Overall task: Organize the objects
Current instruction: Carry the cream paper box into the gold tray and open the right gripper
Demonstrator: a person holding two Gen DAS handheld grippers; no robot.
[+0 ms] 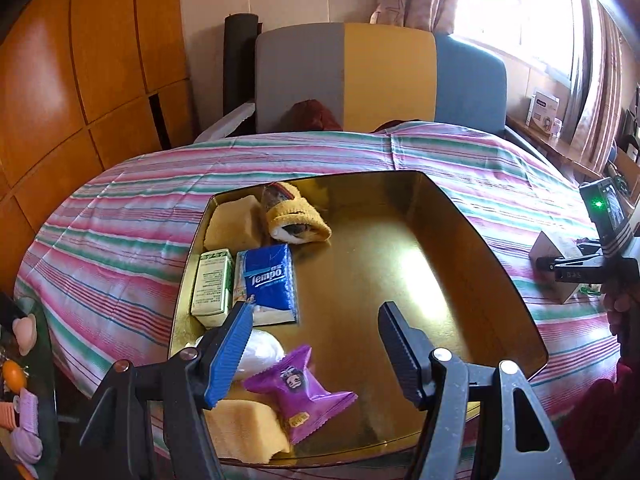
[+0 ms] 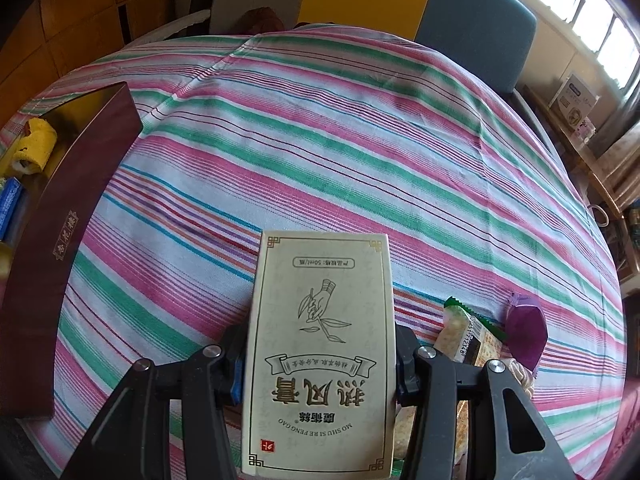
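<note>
A gold-lined tray (image 1: 400, 264) lies on the striped table. In it are a blue Tempo tissue pack (image 1: 269, 282), a green-white carton (image 1: 212, 288), a yellow sponge (image 1: 232, 222), a rolled yellow sock (image 1: 298, 220), a white bag (image 1: 262, 348), a purple snack packet (image 1: 300, 392) and a second sponge (image 1: 244, 428). My left gripper (image 1: 316, 320) is open above the purple packet, holding nothing. My right gripper (image 2: 320, 364) is shut on a cream box with Chinese print (image 2: 320, 356), above the cloth. The right gripper with the box (image 1: 556, 256) also shows at the right edge of the left wrist view.
The tray's dark red wall (image 2: 60, 216) stands to the left of my right gripper. A green-edged snack packet (image 2: 468, 336) and a purple packet (image 2: 526, 328) lie on the cloth at the right. A grey, yellow and blue chair (image 1: 380, 80) stands behind the table.
</note>
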